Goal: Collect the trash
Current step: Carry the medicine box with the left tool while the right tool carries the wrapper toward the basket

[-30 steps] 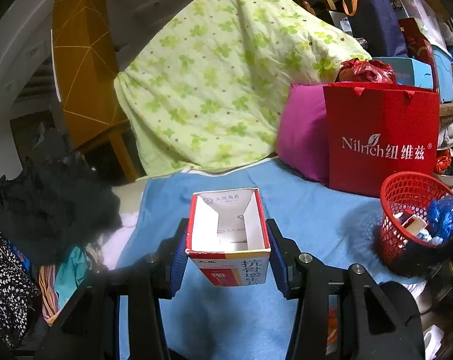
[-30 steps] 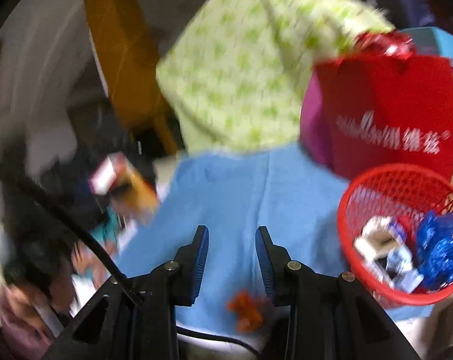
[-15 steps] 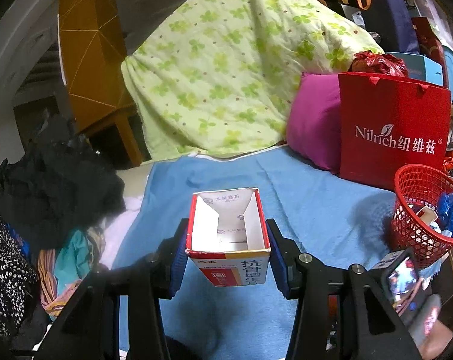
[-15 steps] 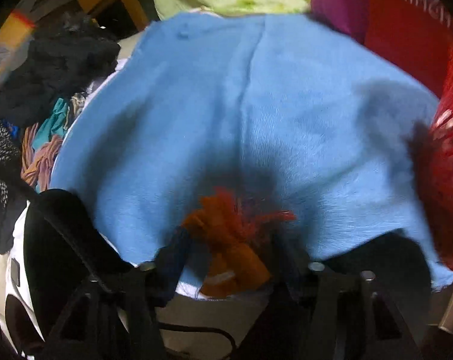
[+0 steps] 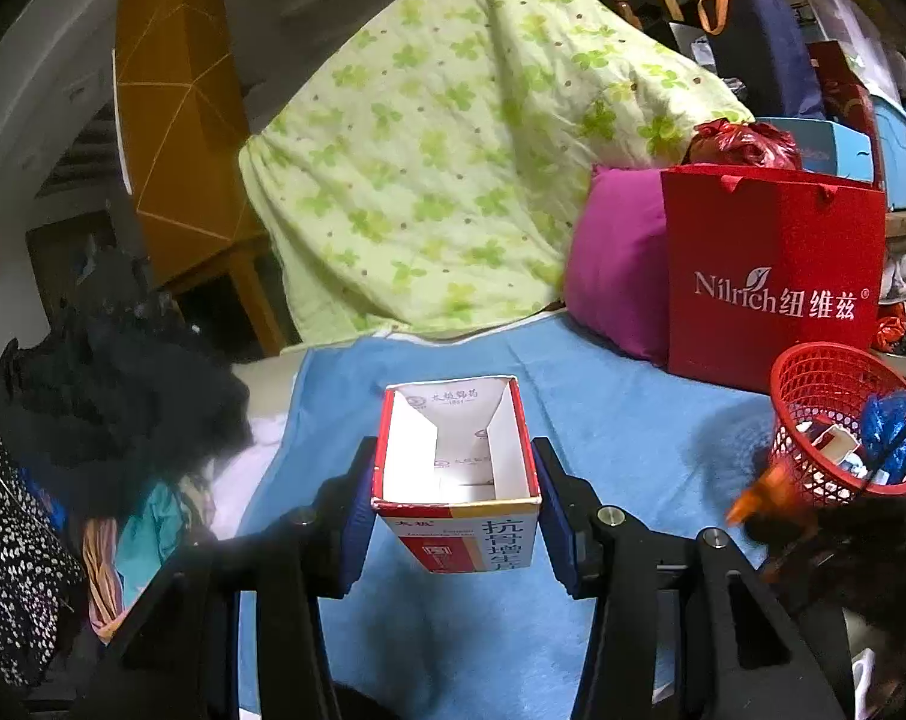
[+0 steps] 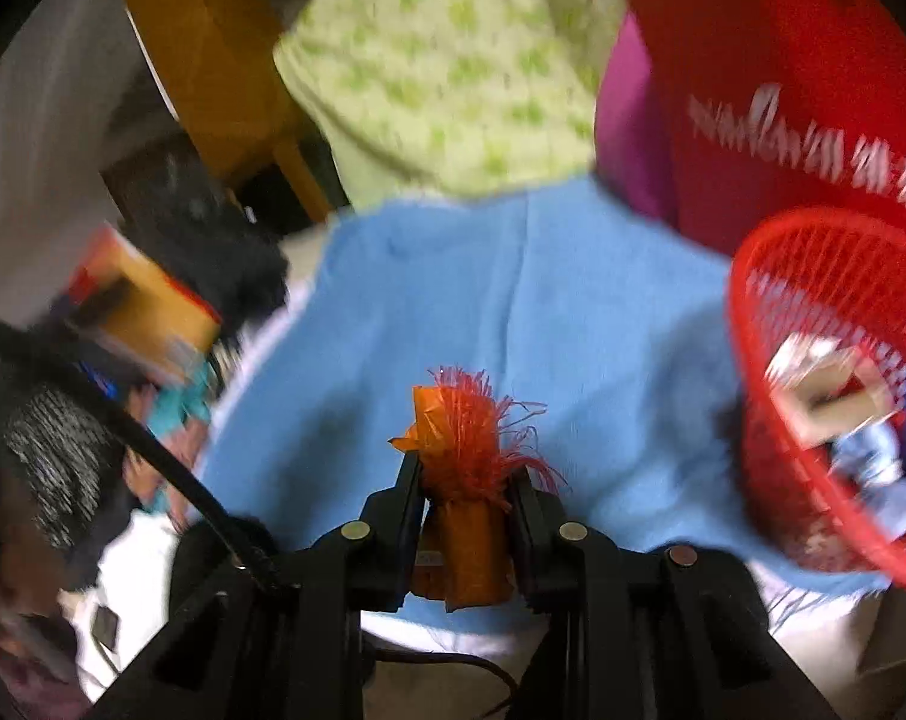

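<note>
the left tongs [image 5: 456, 510] pinch an empty box [image 5: 456, 474] by its sides, open end forward, ready to tip out. the right tongs [image 6: 465, 480], just closed, clamp an orange wrapper [image 6: 465, 462]; the red basket [image 6: 747, 324] waits at three o'clock on the blue blanket [image 6: 453, 300].

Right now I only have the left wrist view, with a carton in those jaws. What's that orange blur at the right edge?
Observer: It is an orange frayed wrapper, clamped between the pads of the right gripper, whose jaws have just been closing on it.
Operator: Is it off the blue blanket?
Observer: Its frayed top stands clear above the blue blanket; its lower end is hidden by the fingers.
Operator: Where's the basket from there?
Observer: The red basket sits to the right of that gripper, with a small carton and blue plastic inside.
</note>
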`<state>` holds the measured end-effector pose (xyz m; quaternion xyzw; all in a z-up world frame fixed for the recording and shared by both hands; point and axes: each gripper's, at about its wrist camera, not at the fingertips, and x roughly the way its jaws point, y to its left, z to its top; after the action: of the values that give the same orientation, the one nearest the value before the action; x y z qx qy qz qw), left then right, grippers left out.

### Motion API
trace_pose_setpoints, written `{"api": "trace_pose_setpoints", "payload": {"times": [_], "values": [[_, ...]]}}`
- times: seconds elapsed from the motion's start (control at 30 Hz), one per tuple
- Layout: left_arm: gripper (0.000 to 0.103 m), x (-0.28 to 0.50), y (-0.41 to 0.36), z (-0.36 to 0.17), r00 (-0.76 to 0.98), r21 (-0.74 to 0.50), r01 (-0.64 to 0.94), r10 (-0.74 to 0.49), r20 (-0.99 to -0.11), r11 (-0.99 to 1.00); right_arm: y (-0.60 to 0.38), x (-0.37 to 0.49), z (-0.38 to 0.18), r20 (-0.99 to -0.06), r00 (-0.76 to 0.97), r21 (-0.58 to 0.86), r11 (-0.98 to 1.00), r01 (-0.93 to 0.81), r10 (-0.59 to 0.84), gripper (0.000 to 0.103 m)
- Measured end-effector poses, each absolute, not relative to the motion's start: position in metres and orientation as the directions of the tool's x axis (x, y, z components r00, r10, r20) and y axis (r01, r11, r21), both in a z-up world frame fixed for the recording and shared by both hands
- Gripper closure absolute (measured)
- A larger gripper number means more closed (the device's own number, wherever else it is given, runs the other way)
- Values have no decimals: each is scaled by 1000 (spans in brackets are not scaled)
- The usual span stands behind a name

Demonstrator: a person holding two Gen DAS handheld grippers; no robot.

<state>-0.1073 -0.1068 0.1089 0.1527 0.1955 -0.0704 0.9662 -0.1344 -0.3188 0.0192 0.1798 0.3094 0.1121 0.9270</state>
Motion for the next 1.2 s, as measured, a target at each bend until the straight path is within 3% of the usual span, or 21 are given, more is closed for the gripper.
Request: {"api": "trace_pose_setpoints", "payload": {"times": [0.17, 0.37, 1.2], "values": [[53, -114, -116, 117, 921, 283, 208, -91, -378, 936, -321, -166, 61, -415, 867, 367, 923, -117, 275, 76], [53, -119, -129, 123, 925, 299, 228, -110, -365, 927, -315, -185, 90, -345, 903, 347, 929, -130, 255, 76], [53, -136, -191, 123, 913, 368, 318, -178, -367, 873, -382, -221, 84, -288, 944, 400, 916, -36, 163, 76]]}}
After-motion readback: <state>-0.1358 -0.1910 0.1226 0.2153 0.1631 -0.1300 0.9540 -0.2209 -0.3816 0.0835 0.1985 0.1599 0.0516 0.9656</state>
